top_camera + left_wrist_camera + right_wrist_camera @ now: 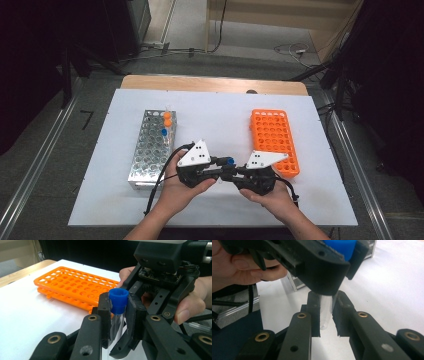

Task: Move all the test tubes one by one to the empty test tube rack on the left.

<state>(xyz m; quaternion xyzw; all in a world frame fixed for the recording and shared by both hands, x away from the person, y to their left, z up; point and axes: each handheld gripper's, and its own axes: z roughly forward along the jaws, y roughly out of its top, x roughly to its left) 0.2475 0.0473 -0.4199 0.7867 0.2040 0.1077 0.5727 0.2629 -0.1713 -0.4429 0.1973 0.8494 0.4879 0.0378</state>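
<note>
Tube: clear plastic test tube with a blue ribbed cap (118,305), round-bottomed and see-through; we see it in the air just above the white worktop (220,112), between the two racks.
Metal rack: shiny perforated steel tube rack (148,150), box-shaped with rows of round holes, on the left part of the worktop.
Orange rack: flat orange plastic tube rack (274,140), a grid of round holes in two stacked plates, on the right part.
Worktop: smooth matt white sheet over a pale wooden board (210,83).
Count of racks: we count two, one metal and one orange.
Count of tubes: we count one in the grip, plus three capped tubes (166,123) standing at the far end of the metal rack, two with orange caps and one with blue.
Left hand-held gripper (119,308): black hinged jaws closed narrow on the tube, pads pressing it at the cap and just below.
Right hand-held gripper (326,315): black jaws closed narrow on the lower clear part of the same tube, near its rounded end.
Hands: we see one on each gripper, close together at the near edge.
</note>
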